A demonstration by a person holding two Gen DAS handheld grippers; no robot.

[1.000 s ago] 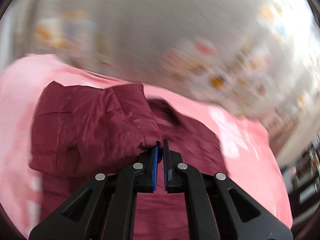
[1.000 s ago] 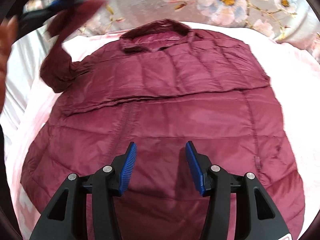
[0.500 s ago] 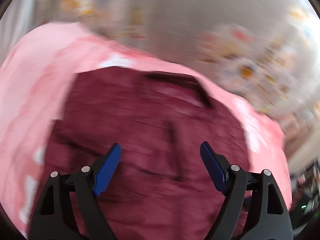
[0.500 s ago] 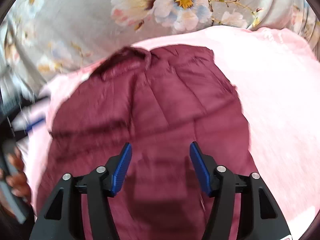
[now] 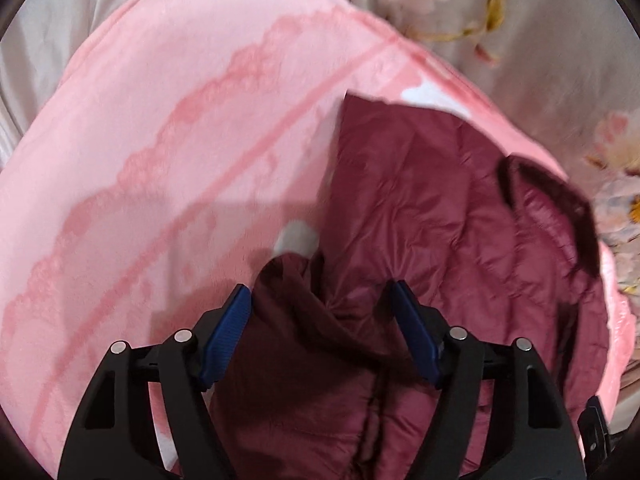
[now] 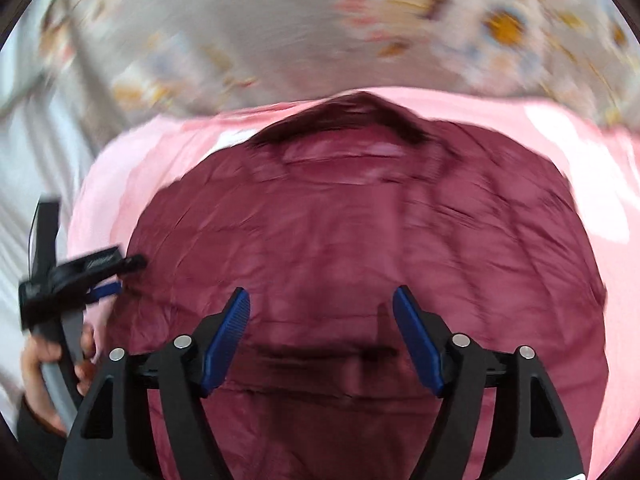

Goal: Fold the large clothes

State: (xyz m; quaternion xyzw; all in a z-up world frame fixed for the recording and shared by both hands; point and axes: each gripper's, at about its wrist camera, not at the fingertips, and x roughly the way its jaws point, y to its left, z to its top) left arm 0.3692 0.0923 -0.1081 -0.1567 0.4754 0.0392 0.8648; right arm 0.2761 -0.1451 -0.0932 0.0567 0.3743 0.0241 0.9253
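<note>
A maroon quilted puffer jacket [image 6: 360,232] lies flat on a pink blanket [image 6: 120,168], collar at the far end. In the left wrist view the jacket [image 5: 440,220] fills the right half. My left gripper [image 5: 320,300] is open, its jaws on either side of a bunched fold at the jacket's left edge [image 5: 292,280]; contact is unclear. My right gripper [image 6: 322,300] is open and empty, held over the jacket's lower middle. The left gripper [image 6: 112,276] also shows at the jacket's left edge in the right wrist view, held by a hand.
The pink blanket [image 5: 160,140] spreads wide to the left of the jacket. A grey floral sheet [image 6: 320,32] lies beyond the collar and shows in the left wrist view [image 5: 520,40]. White fabric [image 6: 24,152] lies at the far left.
My left gripper let go of the sleeve it held a second ago, opened, and moved down to the jacket's left edge. My right gripper stayed open and shifted over the jacket. The sleeve now lies folded in.
</note>
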